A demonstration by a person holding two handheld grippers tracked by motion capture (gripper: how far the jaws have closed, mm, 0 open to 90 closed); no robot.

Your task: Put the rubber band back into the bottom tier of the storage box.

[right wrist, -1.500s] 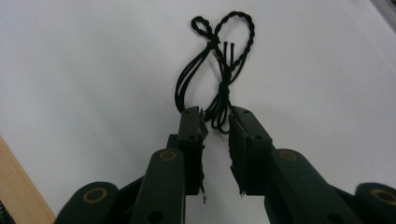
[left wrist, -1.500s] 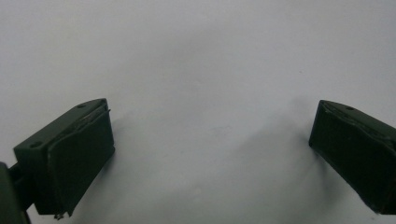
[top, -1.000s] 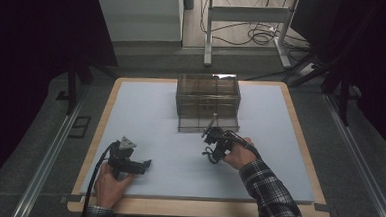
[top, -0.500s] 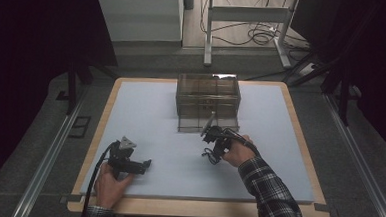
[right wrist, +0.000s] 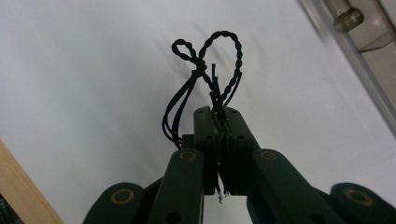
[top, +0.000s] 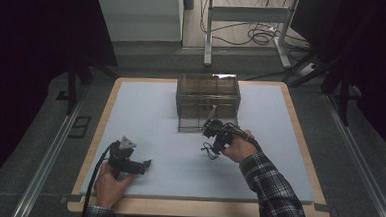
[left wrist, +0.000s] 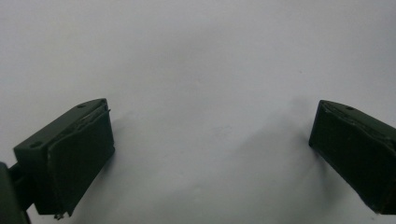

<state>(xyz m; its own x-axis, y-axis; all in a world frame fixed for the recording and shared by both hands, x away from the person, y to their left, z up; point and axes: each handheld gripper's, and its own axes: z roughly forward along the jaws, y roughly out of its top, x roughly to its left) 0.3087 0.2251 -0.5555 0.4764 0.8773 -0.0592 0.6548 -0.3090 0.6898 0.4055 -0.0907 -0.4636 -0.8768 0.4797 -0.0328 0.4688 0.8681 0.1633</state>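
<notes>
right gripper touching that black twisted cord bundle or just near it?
Touching. The right gripper view shows the right gripper with its jaws shut on the black twisted cord bundle, strands pinched between the pads and looping out beyond the tips.

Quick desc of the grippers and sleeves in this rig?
Both grippers are black, two-jawed. The left gripper carries a grey three-cornered plate and trails a black cable. The right gripper has brass-coloured pivot rings. Sleeves are dark plaid.

**Bright table, dark room around you**

Your white table [top: 145, 116] is evenly lit from above; everything beyond falls into blackness. Soft shadows sit under both gripper views' jaws. Close-ups look slightly blurred, with the far right corner defocused.
</notes>
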